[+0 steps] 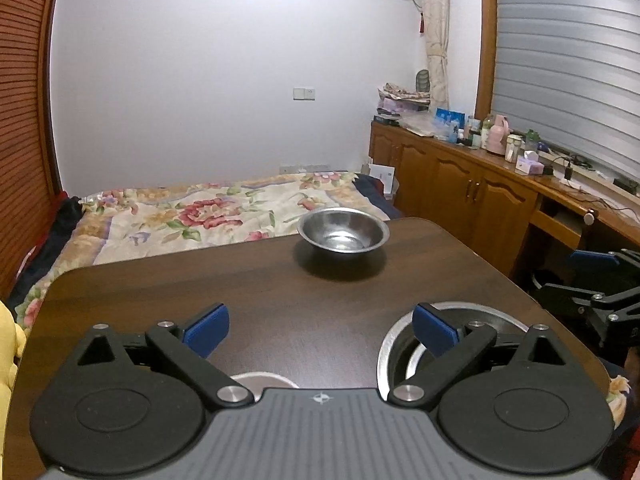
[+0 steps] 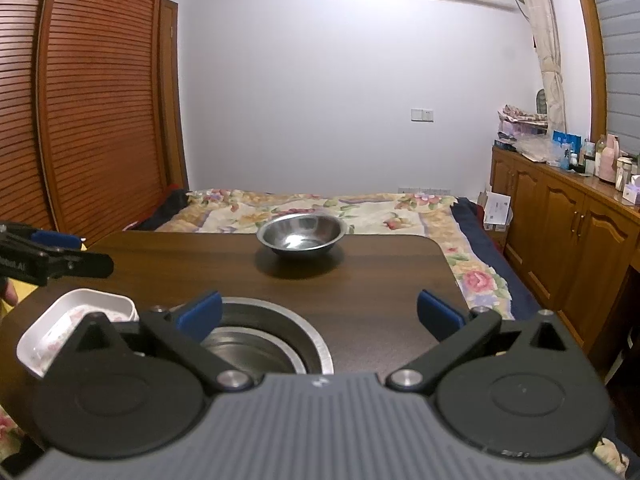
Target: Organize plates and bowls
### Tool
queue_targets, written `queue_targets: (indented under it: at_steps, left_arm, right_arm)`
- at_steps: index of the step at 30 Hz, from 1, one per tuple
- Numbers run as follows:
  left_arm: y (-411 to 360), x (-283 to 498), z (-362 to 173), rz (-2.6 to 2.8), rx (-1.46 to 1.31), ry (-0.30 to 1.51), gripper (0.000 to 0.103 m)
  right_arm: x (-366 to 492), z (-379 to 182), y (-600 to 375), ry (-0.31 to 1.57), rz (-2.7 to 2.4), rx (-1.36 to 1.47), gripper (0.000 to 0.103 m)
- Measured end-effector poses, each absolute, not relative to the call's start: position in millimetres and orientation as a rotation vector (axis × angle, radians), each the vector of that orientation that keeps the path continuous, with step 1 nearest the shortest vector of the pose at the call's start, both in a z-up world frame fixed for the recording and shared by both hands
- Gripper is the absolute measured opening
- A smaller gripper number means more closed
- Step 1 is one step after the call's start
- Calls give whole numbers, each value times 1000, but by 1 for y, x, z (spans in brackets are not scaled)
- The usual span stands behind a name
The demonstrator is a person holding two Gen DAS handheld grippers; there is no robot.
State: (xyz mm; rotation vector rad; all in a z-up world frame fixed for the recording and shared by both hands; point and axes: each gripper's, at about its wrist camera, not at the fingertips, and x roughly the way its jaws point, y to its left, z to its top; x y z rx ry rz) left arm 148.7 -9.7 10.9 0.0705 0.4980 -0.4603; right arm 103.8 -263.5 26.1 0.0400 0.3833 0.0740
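Left gripper [image 1: 322, 330] and right gripper [image 2: 320, 314] jaws spread, holding nothing, writing on gripper unreadable, one steel bowl [image 2: 301, 235] at 12 o'clock, nested steel bowls [image 2: 264, 344] near, one white dish [image 2: 76, 320] at 9 o'clock, table [image 2: 380, 280]

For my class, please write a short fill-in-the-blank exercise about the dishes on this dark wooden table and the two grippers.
1. The lone round steel bowl stands at the table's ____ edge, toward the bed.
2. The white rectangular dish lies to the ____ of the nested steel bowls.
3. The right gripper and left gripper both have their jaws ____.

Missing words: far; left; open
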Motion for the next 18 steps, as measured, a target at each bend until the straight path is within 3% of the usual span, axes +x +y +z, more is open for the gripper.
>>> queue_targets:
  at_steps: [8, 18]
  left_arm:
    - [-33, 186, 18, -476, 105, 487, 100]
    - [-56, 248, 7, -456, 58, 541, 87]
  right_arm:
    - [127, 42, -273, 375, 113, -4, 103]
    - [188, 42, -293, 361, 153, 30, 103]
